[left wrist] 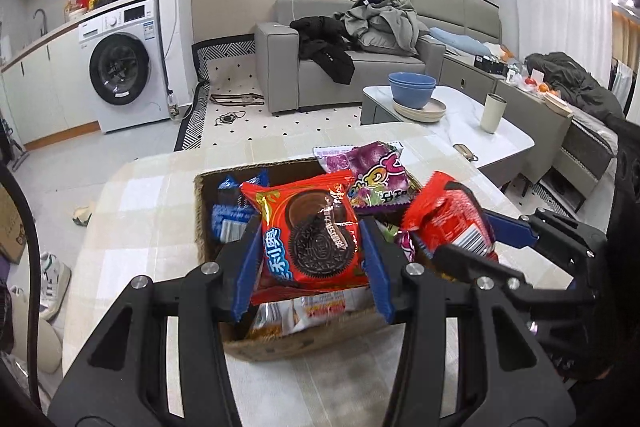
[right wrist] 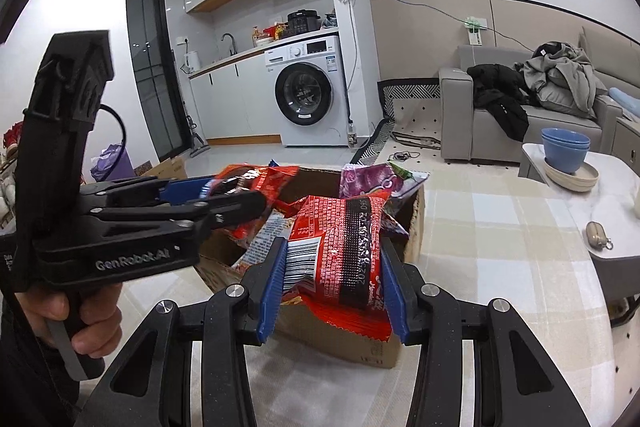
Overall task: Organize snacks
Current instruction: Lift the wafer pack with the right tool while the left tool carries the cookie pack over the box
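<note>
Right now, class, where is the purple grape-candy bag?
In the left wrist view, the purple grape-candy bag leans on the far right corner of the open cardboard box, just behind the red cookie packet gripped in the left claw.

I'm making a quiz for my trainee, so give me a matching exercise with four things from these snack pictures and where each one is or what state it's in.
Things:
1. red cookie snack packet with a dark sandwich biscuit printed on it
2. red foil snack packet with a white barcode
3. purple candy bag
4. stacked blue bowls

Places or states:
A. on beige plates on the white marble table
B. clamped in the left tongs
C. leaning at the far side of the brown cardboard box
D. clamped in the right tongs

Pairs: 1-B, 2-D, 3-C, 4-A
</note>
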Available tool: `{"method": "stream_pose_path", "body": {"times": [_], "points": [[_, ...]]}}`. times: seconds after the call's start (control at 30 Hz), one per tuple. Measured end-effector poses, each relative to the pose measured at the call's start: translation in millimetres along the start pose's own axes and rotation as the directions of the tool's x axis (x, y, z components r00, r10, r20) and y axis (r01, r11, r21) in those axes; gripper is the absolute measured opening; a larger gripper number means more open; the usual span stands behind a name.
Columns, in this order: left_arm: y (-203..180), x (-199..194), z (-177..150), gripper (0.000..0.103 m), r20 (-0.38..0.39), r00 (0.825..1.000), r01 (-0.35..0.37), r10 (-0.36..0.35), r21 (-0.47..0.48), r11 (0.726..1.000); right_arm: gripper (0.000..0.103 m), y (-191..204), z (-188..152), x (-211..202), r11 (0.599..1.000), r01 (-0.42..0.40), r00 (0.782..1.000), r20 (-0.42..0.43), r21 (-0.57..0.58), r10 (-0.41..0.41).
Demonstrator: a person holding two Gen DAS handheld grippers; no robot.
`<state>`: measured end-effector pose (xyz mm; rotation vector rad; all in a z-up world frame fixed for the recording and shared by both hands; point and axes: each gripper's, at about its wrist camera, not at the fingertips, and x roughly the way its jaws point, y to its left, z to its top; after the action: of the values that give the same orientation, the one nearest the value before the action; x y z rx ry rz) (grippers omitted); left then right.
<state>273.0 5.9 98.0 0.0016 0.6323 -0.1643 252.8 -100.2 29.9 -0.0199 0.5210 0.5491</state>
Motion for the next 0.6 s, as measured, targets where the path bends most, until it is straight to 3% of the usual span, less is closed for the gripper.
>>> {"method": "stream_pose_path", "body": {"times": [0.6], "points": [[6.1,70.0,4.9,0.045,-0.05,0.997,-0.05,0.052,0.025,0.998,0.045,-1.9,-2.8,25.5,1.0,0.012,0.999,-0.047,-0.018,-0.013]]}}
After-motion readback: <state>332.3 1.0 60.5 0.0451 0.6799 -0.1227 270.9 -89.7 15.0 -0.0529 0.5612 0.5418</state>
